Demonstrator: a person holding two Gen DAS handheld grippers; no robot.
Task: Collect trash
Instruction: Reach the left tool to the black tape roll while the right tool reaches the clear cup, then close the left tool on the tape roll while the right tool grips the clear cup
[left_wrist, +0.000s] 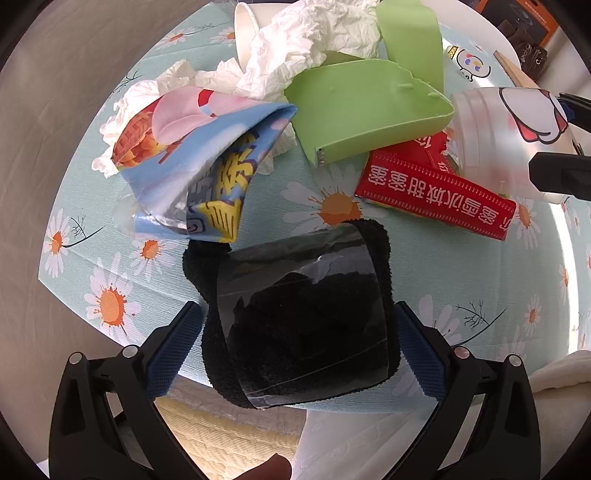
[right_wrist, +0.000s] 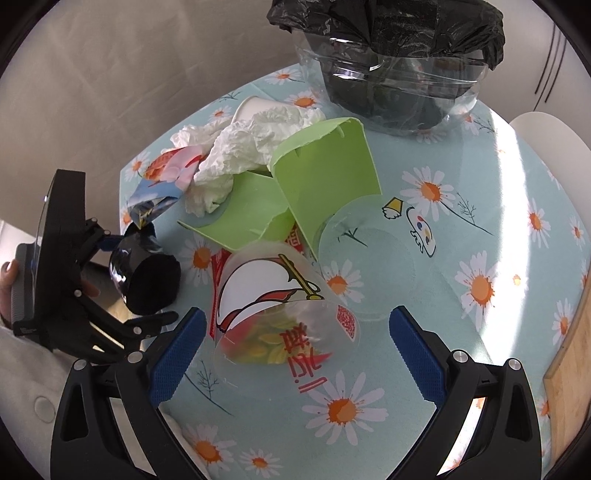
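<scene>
My left gripper is shut on a black fuzzy cloth roll banded with clear plastic, held at the near edge of the daisy tablecloth. From the right wrist view the same roll sits in that gripper at the far left. My right gripper is open, its blue pads on either side of a clear printed plastic cup lying on its side, not touching it. Behind lie green plastic pieces, crumpled white tissue, a blue snack wrapper and a red carton.
A clear bin lined with a black bag stands at the far side of the table. A clear round lid lies flat by the cup, and a white paper cup lies behind the tissue. A wooden board is at the right edge.
</scene>
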